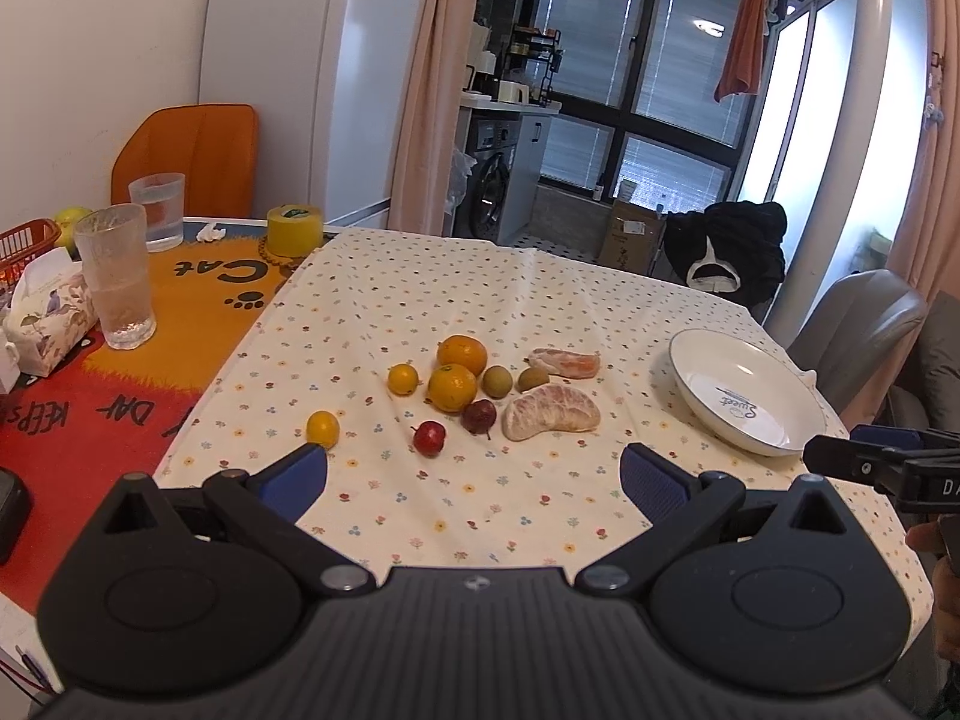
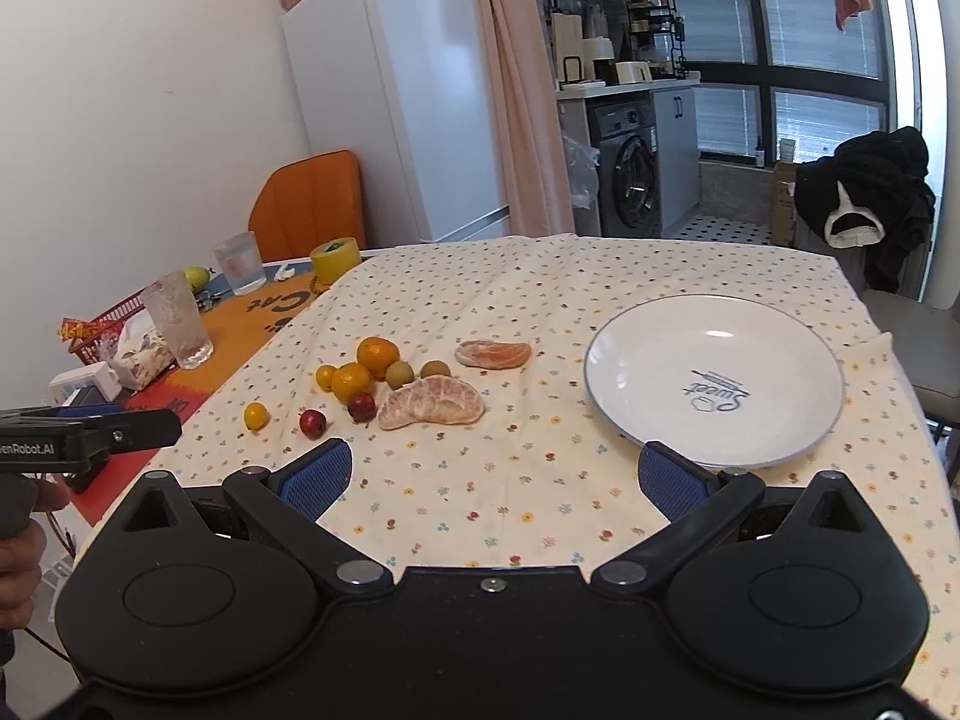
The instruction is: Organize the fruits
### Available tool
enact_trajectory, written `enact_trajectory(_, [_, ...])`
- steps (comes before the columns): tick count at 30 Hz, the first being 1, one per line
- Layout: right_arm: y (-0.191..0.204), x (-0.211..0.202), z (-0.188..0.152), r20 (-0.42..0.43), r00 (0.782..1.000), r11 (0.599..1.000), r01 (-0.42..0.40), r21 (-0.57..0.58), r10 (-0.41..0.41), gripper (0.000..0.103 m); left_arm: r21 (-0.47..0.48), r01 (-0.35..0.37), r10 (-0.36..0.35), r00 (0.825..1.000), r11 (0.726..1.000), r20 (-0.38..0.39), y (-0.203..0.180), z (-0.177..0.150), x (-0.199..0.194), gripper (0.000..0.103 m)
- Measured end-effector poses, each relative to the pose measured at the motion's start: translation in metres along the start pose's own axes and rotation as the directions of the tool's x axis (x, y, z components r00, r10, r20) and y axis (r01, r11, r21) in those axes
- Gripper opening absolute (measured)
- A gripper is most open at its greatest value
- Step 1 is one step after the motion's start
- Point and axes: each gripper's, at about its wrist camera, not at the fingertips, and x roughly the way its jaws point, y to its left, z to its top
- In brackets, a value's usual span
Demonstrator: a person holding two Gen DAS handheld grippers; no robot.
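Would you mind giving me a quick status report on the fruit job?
Left gripper open, right gripper open, both empty. Fruits loose on the tablecloth; plate bare. Nothing between fruit and plate.

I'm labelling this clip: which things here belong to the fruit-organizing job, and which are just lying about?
Job:
oranges
peeled pomelo piece
peeled orange segment
red fruit
white plate

Lying about:
glass tumblers
yellow tape roll
tissue box
red basket
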Motion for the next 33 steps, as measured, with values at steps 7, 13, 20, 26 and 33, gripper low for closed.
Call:
enact_trajectory(7, [0.002,0.017,0.003,0.002,0.999,0.999,-0.048,0.019,0.048,0.103,-0.023,-0.018,0.018,1.000,1.000,-0.001,0.013,-0.001,0.013,0.101])
enact_trajectory(13, [0.009,0.032,0.008,-0.020,0.998,0.998,-0.064,0.017,0.064,0.103,-0.037,-0.027,0.027,1.000,0.999,0.009,0.019,0.000,0.023,0.097])
enact_trajectory(20, [0.015,0.053,0.013,-0.047,0.996,0.997,-0.074,0.020,0.075,0.103,-0.051,-0.028,0.028,1.000,0.998,0.002,0.023,0.000,0.038,0.092])
enact_trajectory(26, [0.017,0.070,0.017,-0.063,0.994,0.996,-0.091,0.022,0.092,0.103,-0.060,-0.020,0.020,1.000,0.998,-0.008,0.024,0.001,0.051,0.081])
enact_trajectory(33, [0.018,0.089,0.019,-0.078,0.993,0.995,-0.087,0.038,0.090,0.103,-0.070,-0.006,0.004,0.999,0.998,-0.033,0.023,0.000,0.070,0.060])
